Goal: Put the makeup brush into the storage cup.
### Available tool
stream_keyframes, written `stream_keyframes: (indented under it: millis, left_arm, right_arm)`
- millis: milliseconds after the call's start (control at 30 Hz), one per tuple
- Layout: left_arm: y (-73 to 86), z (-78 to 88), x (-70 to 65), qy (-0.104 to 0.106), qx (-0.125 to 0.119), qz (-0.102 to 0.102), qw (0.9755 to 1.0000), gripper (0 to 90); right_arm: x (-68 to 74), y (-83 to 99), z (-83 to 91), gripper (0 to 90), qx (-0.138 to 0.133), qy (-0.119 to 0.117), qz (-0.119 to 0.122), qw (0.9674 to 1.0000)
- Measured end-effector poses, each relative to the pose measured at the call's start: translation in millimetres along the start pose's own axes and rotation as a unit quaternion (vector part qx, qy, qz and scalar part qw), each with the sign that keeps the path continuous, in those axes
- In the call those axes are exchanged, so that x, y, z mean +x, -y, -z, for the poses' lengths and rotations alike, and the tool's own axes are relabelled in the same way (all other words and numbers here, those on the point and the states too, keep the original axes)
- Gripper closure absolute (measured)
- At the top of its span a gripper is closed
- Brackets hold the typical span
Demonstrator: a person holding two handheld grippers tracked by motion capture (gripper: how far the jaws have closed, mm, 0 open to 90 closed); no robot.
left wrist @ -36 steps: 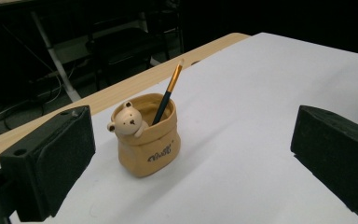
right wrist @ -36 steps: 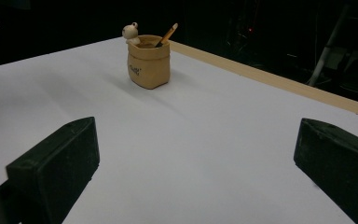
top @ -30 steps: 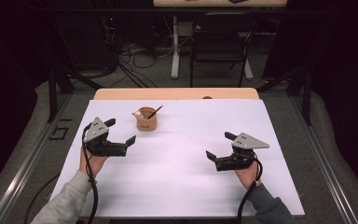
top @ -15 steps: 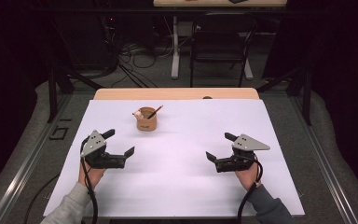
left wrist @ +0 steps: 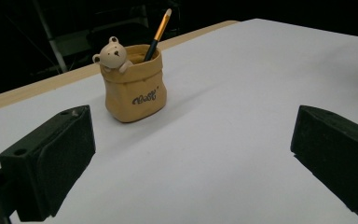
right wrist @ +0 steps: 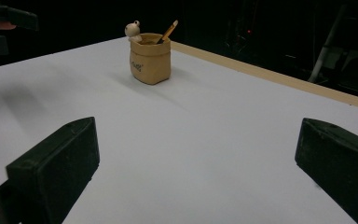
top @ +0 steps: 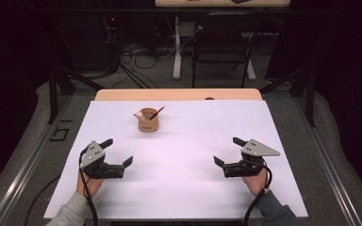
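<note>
Table (top: 179, 188): white sheet under your hands.
Pen holder (top: 148, 121): far centre-left — holding a pencil (top: 156, 113).
Left gripper (top: 117, 153): your jaws gape, holding nothing.
Right gripper (top: 227, 151): same — spread, unloaded.

Matt tan ceramic-looking pen pot (left wrist: 135, 88) on smooth white table cover (top: 188, 183).

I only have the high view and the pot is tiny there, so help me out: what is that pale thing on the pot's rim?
Observer: A small bear figure peeking over the rim of the tan pen pot.
Operator: And the stick inside?
Observer: A pencil, dark shaft, orange near the top, leaning.
Operator: Anything printed on the pot?
Observer: Dark lettering on its front; too small to read.
Operator: Left gripper's jaws?
Observer: The left gripper is open, nothing between its jaws.
</note>
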State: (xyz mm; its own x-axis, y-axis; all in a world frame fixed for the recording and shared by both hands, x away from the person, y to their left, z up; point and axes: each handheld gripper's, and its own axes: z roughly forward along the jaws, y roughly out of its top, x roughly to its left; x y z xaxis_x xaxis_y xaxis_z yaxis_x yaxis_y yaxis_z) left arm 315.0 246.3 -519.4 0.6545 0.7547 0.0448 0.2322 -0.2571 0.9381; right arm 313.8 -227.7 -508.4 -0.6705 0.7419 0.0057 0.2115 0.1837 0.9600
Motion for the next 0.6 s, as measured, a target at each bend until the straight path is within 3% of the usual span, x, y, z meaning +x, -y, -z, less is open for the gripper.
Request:
stream_keyframes:
  millis: [600]
  left_arm:
    - [18.3,13.8,-4.1,-0.019,0.011,0.021,0.9996,0.0]
  right_arm:
    - [2.3,15.3,17.7,0.0,0.031,0.014,0.001,0.9994]
